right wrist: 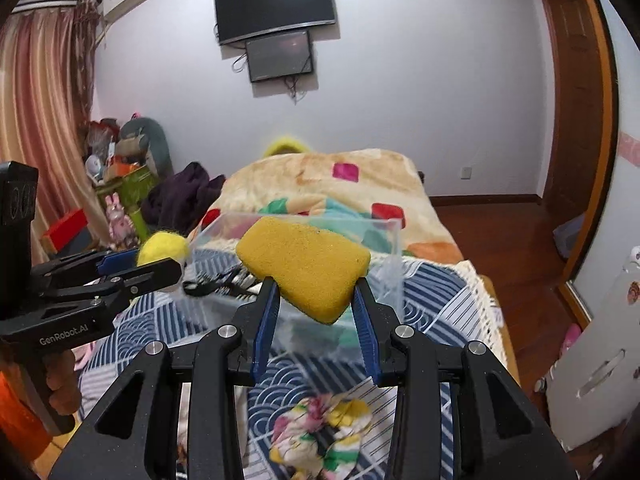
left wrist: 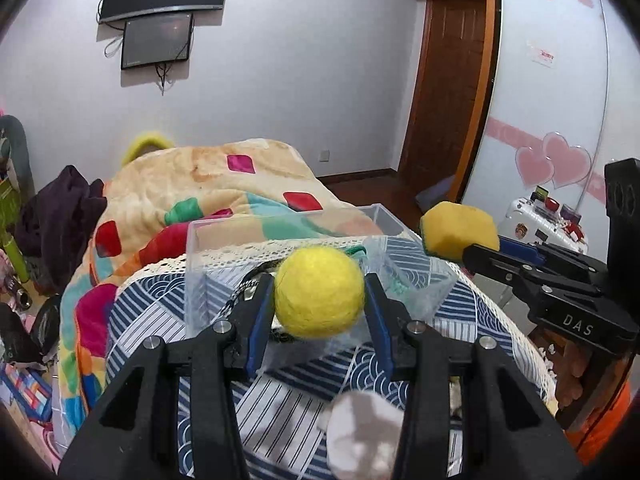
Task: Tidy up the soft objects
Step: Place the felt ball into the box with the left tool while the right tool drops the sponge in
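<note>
Right now my left gripper (left wrist: pixel 320 294) clamps a yellow felt ball (left wrist: pixel 319 292) above the near rim of the clear box (left wrist: pixel 280 224), and my right gripper (right wrist: pixel 316 292) pinches a yellow sponge (right wrist: pixel 304 264) over that box. Beyond the far rim the colourful blanket (left wrist: pixel 192 184) rises, with bare wall behind.

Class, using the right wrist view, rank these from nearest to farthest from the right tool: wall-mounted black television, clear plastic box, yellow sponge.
1. Yellow sponge, gripped by the right tool.
2. Clear plastic box, just ahead on the bed.
3. Wall-mounted black television, on the far wall.
</note>
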`<state>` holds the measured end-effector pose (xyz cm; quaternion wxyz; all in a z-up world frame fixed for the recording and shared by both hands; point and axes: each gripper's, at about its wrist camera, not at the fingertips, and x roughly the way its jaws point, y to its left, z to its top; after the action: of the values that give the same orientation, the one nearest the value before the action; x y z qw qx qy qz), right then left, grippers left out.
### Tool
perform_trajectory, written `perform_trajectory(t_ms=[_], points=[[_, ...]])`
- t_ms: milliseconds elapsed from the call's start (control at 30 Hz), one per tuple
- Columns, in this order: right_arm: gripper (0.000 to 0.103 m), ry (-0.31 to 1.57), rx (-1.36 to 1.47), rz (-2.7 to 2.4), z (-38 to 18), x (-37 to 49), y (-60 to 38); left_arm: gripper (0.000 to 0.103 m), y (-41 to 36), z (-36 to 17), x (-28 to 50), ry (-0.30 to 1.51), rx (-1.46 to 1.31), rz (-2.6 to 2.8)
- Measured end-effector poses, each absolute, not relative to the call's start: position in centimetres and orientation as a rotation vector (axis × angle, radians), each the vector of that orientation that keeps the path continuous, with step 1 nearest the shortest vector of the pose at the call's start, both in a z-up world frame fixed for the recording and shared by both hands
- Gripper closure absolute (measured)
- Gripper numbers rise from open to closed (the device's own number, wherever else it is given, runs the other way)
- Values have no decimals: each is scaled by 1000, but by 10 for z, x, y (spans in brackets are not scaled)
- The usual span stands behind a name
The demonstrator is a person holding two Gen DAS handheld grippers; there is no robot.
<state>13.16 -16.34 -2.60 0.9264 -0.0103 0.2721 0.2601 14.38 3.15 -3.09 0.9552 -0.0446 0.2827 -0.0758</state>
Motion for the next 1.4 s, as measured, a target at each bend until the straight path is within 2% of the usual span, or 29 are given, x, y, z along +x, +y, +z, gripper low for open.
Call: perform_trajectory(t_ms=[433,767,933,1133,1200,1233,1400], points=[[69,652,-38,475,-51,171,-152,59,36,-69,205,703,-136,-79],[68,730,-75,486,-66,186,-146,59,25,-88,212,743,-71,-67],[67,756,-95,490,-66,186,-146,52,28,-87,211,764,-98,-89],[50,739,-99,521,-58,179,-147,43,28,-80,198,745,-96,-111],[39,707,-99,523,-53,173,-150,41,26,-76,192,738,-84,-120],[38,694,-102,522,-51,172,-149,40,25,-72,187,728,-76,-126],[35,625,-125,522,-32,156,-153,26,28,-51,162,665,-79,-136]])
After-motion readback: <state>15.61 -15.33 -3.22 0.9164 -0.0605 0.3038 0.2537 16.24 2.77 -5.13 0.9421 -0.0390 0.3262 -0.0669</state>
